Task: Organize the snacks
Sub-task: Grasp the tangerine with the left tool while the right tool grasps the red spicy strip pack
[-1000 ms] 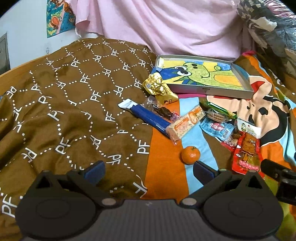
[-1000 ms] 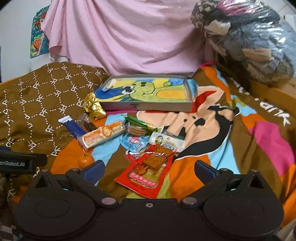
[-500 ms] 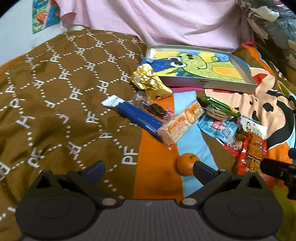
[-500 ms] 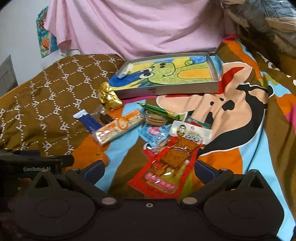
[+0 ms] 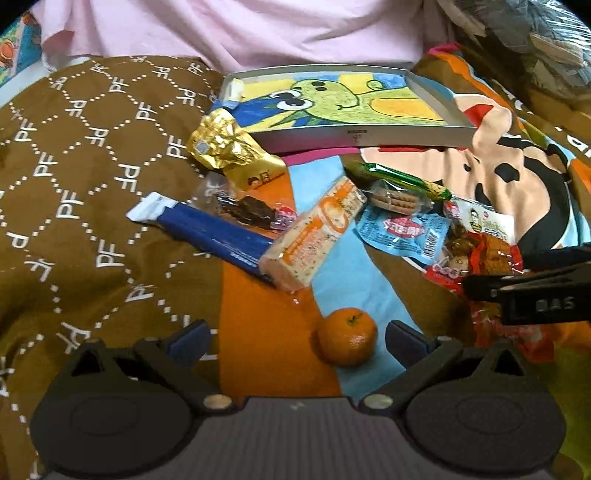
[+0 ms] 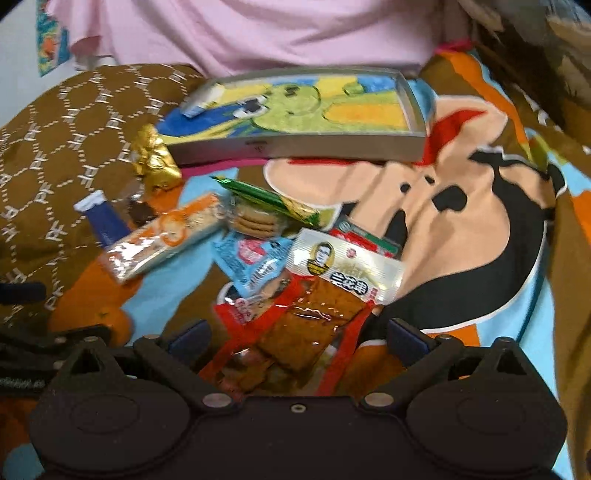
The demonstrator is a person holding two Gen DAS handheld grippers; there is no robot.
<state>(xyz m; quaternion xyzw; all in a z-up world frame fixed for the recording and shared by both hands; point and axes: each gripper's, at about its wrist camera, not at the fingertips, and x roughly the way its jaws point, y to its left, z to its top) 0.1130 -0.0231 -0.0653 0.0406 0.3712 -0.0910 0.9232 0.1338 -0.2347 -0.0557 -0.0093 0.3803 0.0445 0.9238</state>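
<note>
Snack packets lie in a heap on a bedspread in front of a shallow grey tray (image 5: pixel 354 138) (image 6: pixel 295 147) with a dinosaur picture. My left gripper (image 5: pixel 295 336) is open low over the cloth, and a mandarin (image 5: pixel 347 336) sits between its fingers, close to the right one. My right gripper (image 6: pixel 297 336) is open with its jaws closing. A red packet (image 6: pixel 303 325) (image 5: pixel 476 258) of brown squares lies between its fingers, and the pads are clear of it. A white portrait packet (image 6: pixel 343 266) overlaps the red one.
A gold packet (image 5: pixel 225 147), a blue bar (image 5: pixel 214 232), an orange-and-white cracker bar (image 5: pixel 314 236), a green packet (image 5: pixel 399 177), a biscuit pack (image 5: pixel 395 201) and a light-blue packet (image 5: pixel 406 232) lie between the grippers and the tray. Pink cloth (image 5: pixel 258 29) hangs behind.
Both grippers have moved forward and down toward the snacks. The mandarin now lies between the left fingers, and the red packet has come in between the right fingers.
</note>
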